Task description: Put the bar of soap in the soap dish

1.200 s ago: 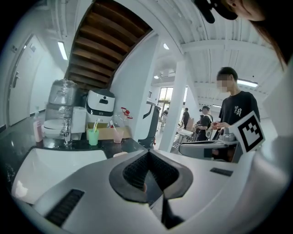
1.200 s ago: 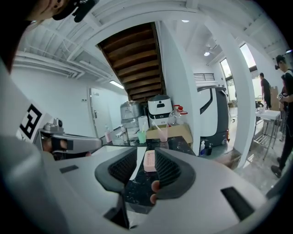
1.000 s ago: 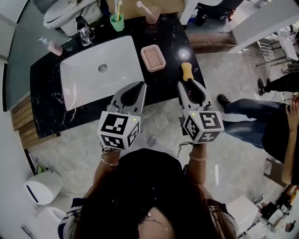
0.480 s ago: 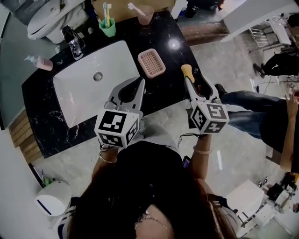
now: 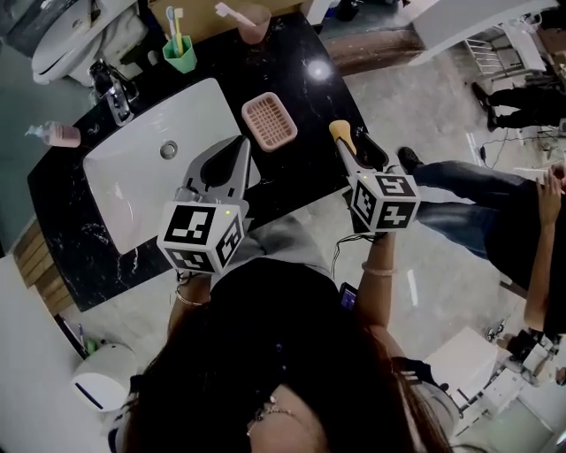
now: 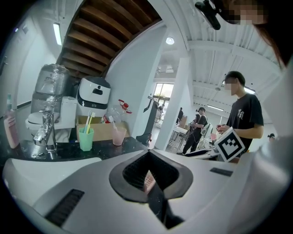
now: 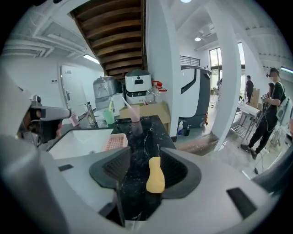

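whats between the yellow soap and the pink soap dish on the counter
Nothing but bare black countertop. The head view shows the soap and the soap dish lying apart, with no object in the stretch between them.

I'm seeing the black marble counter [image 5: 309, 104] carrying everything. The white sink [image 5: 133, 190] is sitting inset at its left, with the faucet [image 5: 112, 88] standing behind it and a pink pump bottle [image 5: 57, 134] past that. A green cup [image 5: 179, 55] and a pink cup [image 5: 252, 22], both holding toothbrushes, are standing along the back. The pink soap dish [image 5: 269, 121] is lying right of the sink. The yellow soap bar [image 5: 339, 133] is lying near the right front edge, apart from the dish.
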A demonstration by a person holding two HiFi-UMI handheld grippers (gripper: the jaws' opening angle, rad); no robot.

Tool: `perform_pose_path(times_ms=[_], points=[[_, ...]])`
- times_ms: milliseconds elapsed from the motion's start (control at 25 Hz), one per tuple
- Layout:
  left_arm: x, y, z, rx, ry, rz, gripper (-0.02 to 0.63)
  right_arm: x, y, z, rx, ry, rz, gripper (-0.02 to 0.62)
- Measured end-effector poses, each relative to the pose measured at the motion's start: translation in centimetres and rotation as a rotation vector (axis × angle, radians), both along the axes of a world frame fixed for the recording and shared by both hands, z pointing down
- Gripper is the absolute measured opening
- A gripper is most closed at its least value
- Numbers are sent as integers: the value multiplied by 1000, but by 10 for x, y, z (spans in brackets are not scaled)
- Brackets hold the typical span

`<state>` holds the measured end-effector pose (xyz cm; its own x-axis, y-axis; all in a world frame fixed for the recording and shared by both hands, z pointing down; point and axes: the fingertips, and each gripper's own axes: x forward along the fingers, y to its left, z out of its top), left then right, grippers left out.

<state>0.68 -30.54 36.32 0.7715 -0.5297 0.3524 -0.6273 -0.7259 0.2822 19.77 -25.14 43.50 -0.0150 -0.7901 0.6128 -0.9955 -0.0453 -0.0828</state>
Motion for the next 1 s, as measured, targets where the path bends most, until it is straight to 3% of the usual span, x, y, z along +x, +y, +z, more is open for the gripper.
perform_pose_path(times_ms=[1000], points=[[24,-27,48,-106,-74,7,3,22,-18,95,-266,-74,-46,264]])
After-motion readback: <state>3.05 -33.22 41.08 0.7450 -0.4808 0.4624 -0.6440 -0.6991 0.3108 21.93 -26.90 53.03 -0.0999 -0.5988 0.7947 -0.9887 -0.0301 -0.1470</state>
